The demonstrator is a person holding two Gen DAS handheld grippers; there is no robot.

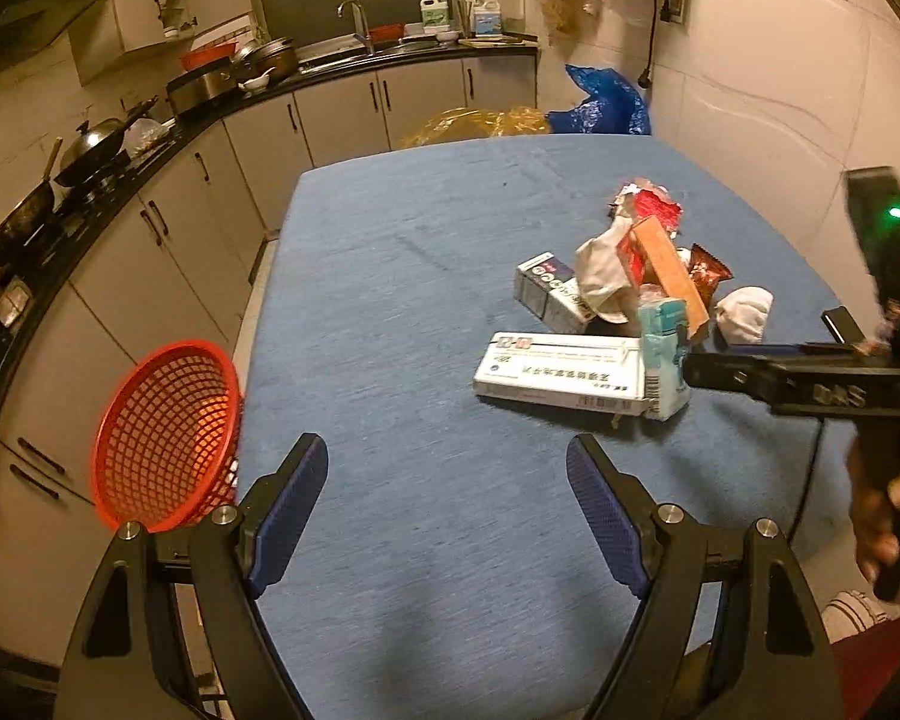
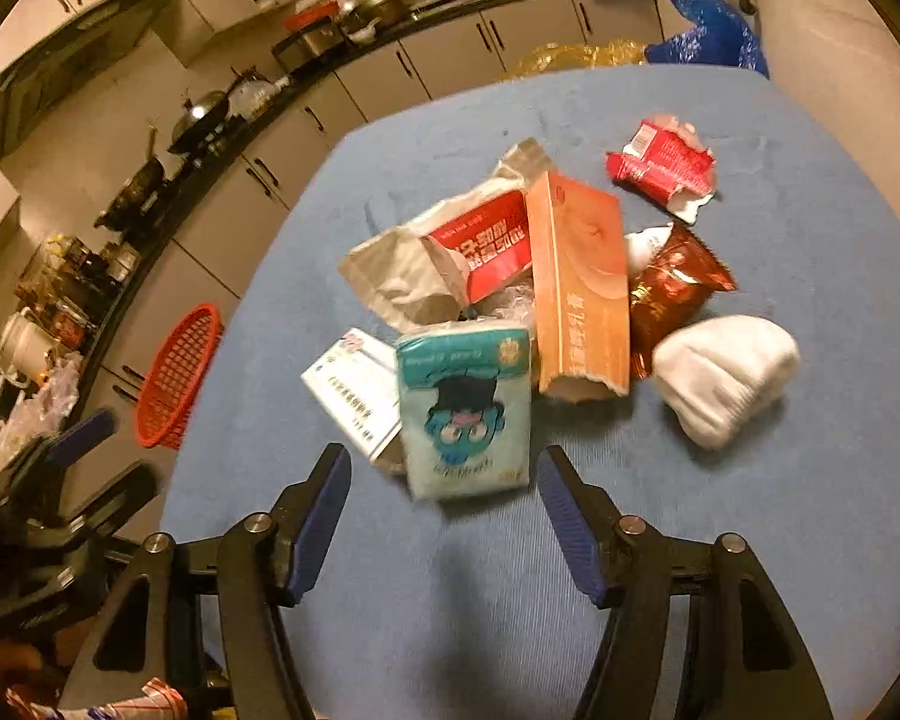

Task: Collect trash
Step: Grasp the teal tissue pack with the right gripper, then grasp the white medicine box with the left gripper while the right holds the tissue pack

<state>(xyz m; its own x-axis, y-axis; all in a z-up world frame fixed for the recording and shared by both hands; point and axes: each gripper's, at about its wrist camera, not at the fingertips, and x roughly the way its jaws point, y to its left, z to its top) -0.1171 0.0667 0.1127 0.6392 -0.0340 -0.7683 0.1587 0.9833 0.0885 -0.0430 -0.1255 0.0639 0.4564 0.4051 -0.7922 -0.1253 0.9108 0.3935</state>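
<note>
A pile of trash lies on the blue table (image 2: 810,540): a teal tissue pack (image 2: 465,405), a white medicine box (image 2: 354,399), an orange box (image 2: 579,282), a red and silver wrapper (image 2: 450,258), a brown snack bag (image 2: 672,288), a white crumpled wad (image 2: 726,375) and a torn red carton (image 2: 663,165). My right gripper (image 2: 444,489) is open, just in front of the tissue pack. My left gripper (image 1: 447,480) is open and empty over bare table (image 1: 390,276), left of the pile; the white box (image 1: 561,372) lies ahead to its right. A red mesh basket (image 1: 168,435) stands tilted at the table's left edge.
Kitchen cabinets and a dark counter (image 1: 150,150) with woks and pots run along the left and back. Blue (image 1: 609,102) and yellow plastic bags (image 1: 480,123) sit beyond the table's far edge. A wall is to the right.
</note>
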